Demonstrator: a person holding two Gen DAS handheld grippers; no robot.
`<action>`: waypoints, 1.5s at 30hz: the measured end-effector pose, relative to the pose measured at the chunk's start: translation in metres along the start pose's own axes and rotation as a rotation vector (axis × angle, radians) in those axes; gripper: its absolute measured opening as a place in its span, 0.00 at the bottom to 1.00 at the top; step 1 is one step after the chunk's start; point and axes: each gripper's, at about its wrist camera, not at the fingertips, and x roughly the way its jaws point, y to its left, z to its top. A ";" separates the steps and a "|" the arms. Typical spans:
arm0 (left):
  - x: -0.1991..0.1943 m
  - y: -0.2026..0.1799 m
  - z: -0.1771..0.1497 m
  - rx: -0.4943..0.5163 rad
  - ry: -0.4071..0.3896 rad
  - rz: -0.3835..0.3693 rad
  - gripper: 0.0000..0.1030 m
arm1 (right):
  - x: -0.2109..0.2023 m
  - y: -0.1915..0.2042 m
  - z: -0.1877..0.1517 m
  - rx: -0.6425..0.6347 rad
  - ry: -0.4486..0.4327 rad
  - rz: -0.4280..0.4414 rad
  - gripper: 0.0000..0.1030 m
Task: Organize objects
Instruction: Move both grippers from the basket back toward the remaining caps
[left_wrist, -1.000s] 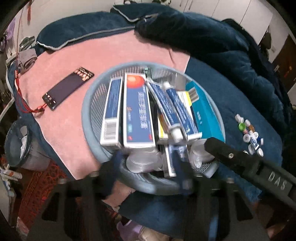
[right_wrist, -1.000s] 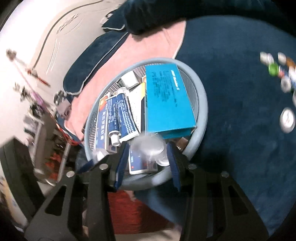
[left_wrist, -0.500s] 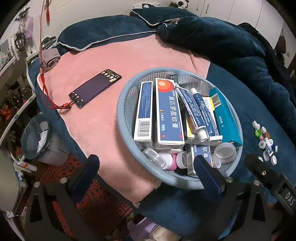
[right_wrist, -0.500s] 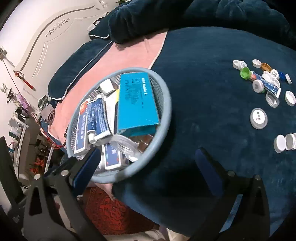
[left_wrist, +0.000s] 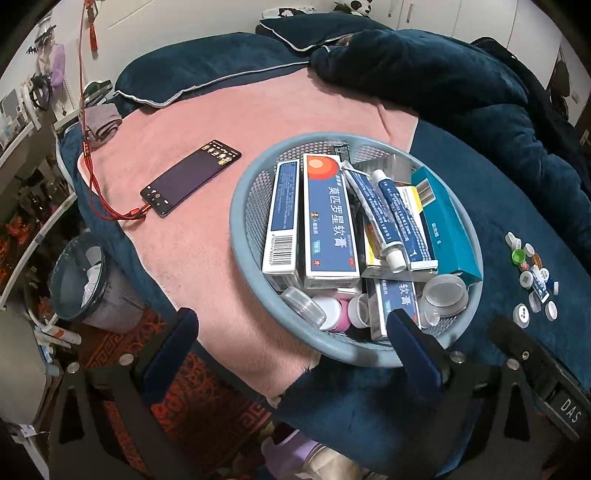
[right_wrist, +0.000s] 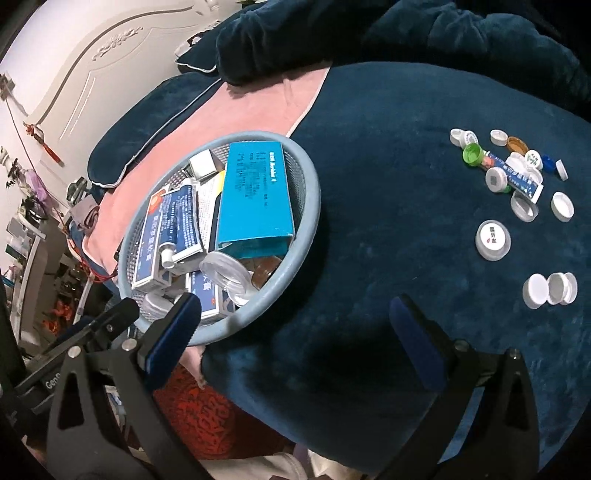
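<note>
**Both tongs let go, basket down on the bed**

My left tongs (left_wrist: 295, 334) now stand wide apart with nothing between them; a second ago they were pinched in at the near rim of the basket (left_wrist: 243, 258). My right tongs (right_wrist: 303, 334) are spread wide and empty too, where before they closed over the same rim. The basket rests on the bed, half on the pink towel (left_wrist: 207, 266) and half on the blue blanket (right_wrist: 388, 206), packed with boxes (left_wrist: 328, 221), tubes (left_wrist: 386, 221) and small jars (left_wrist: 443, 295). It sits further from both cameras than a second ago, and the views are sharp instead of blurred. The loose caps (right_wrist: 517, 177) lie on the blanket, well apart from the basket. The phone (left_wrist: 190, 181) lies on the towel.
</note>
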 end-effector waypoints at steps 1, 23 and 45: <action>0.000 0.000 0.000 0.000 0.000 -0.001 0.99 | 0.000 -0.001 0.000 0.001 0.000 -0.001 1.00; -0.003 -0.006 -0.002 0.021 0.001 0.006 0.99 | -0.004 -0.009 -0.002 0.004 -0.002 -0.022 1.00; -0.009 -0.046 -0.009 0.095 0.004 -0.015 0.99 | -0.020 -0.044 -0.008 0.053 -0.023 -0.071 1.00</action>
